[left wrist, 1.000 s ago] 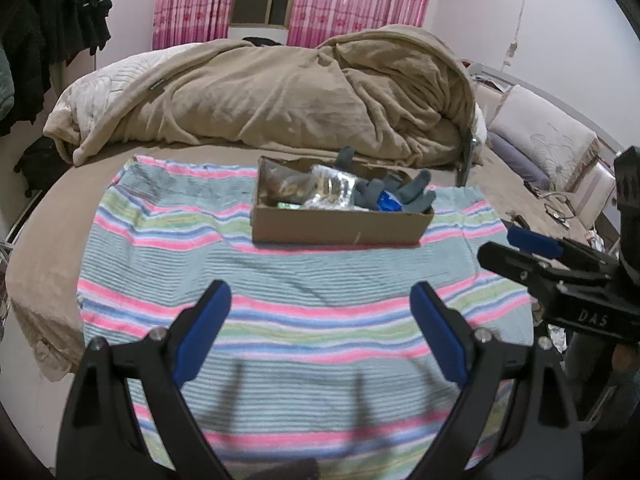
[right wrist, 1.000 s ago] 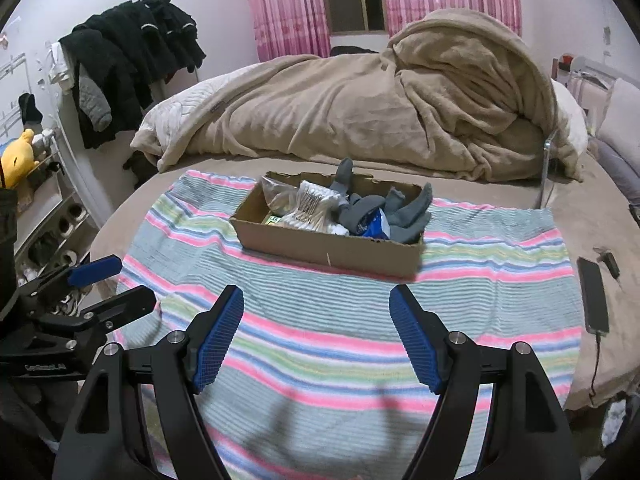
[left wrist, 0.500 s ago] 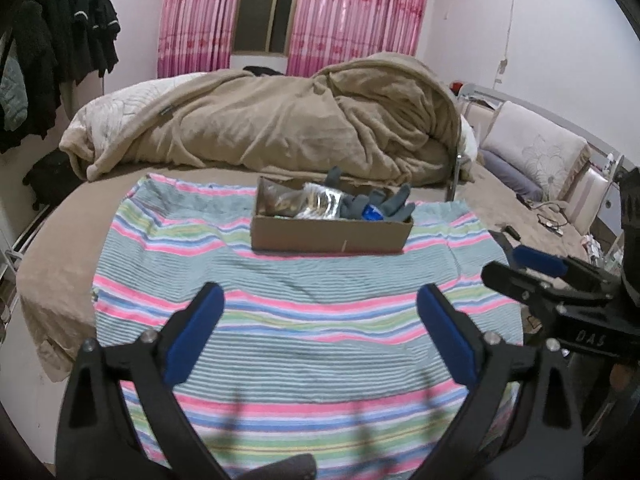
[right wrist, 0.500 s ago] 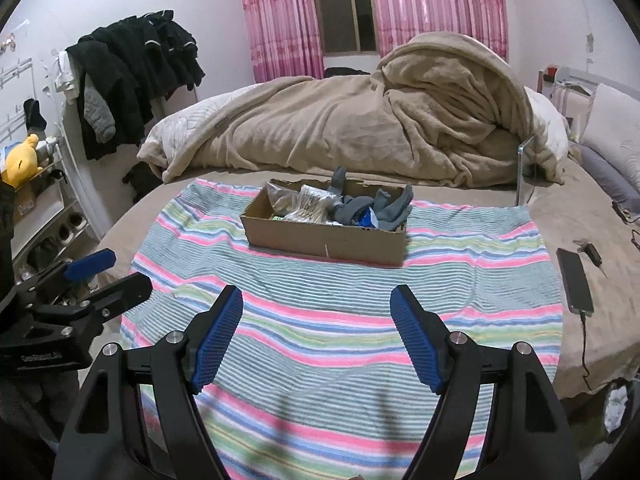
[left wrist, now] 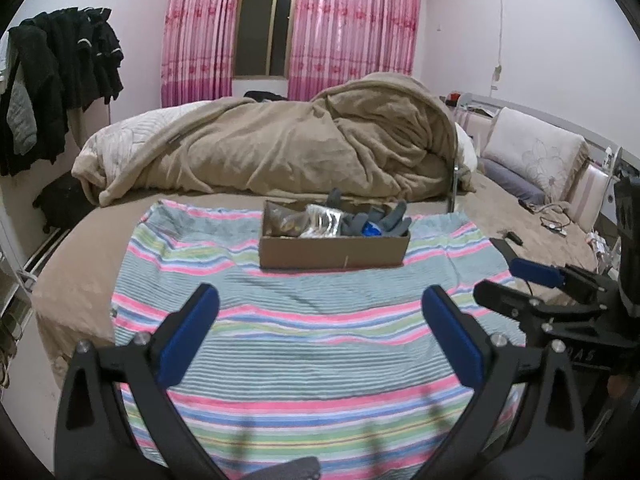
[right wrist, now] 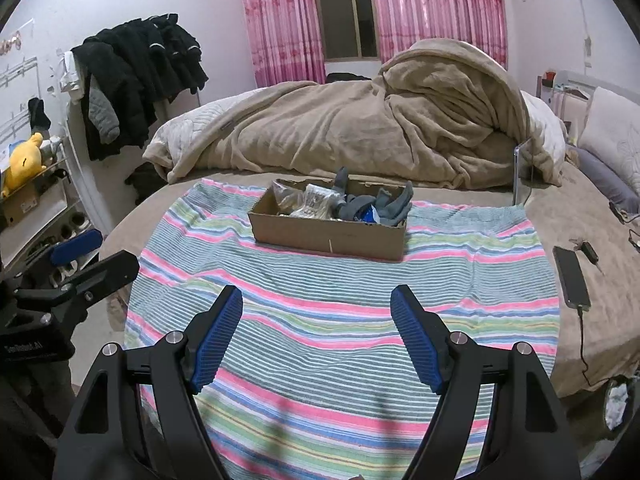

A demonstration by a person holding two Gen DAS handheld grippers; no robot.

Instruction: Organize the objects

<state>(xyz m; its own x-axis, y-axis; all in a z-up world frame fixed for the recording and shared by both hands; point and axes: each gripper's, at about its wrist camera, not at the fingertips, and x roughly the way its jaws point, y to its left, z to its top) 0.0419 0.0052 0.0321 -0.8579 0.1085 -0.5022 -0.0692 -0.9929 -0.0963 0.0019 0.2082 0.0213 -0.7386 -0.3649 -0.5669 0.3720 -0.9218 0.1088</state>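
A cardboard box (left wrist: pixel 332 252) (right wrist: pixel 326 236) sits on a striped towel (left wrist: pixel 304 344) (right wrist: pixel 340 320) on the bed. It holds grey gloves (left wrist: pixel 380 222) (right wrist: pixel 384 204) and clear plastic packets (left wrist: pixel 320 224) (right wrist: pixel 308 202). My left gripper (left wrist: pixel 320 320) is open and empty, well back from the box over the towel's near part. My right gripper (right wrist: pixel 316 320) is open and empty, also well short of the box. Each gripper shows at the edge of the other's view: the right gripper at the right (left wrist: pixel 532 284), the left gripper at the left (right wrist: pixel 88 260).
A heaped tan blanket (left wrist: pixel 280 152) (right wrist: pixel 380 128) lies behind the box. A phone on a cable (right wrist: pixel 572 276) lies on the bed to the right of the towel. Dark clothes (right wrist: pixel 132 76) hang at the left; shelves with a yellow toy (right wrist: pixel 24 160) stand far left.
Both grippers have pulled back and up from the box, which now looks smaller and farther. Both stay open and empty.
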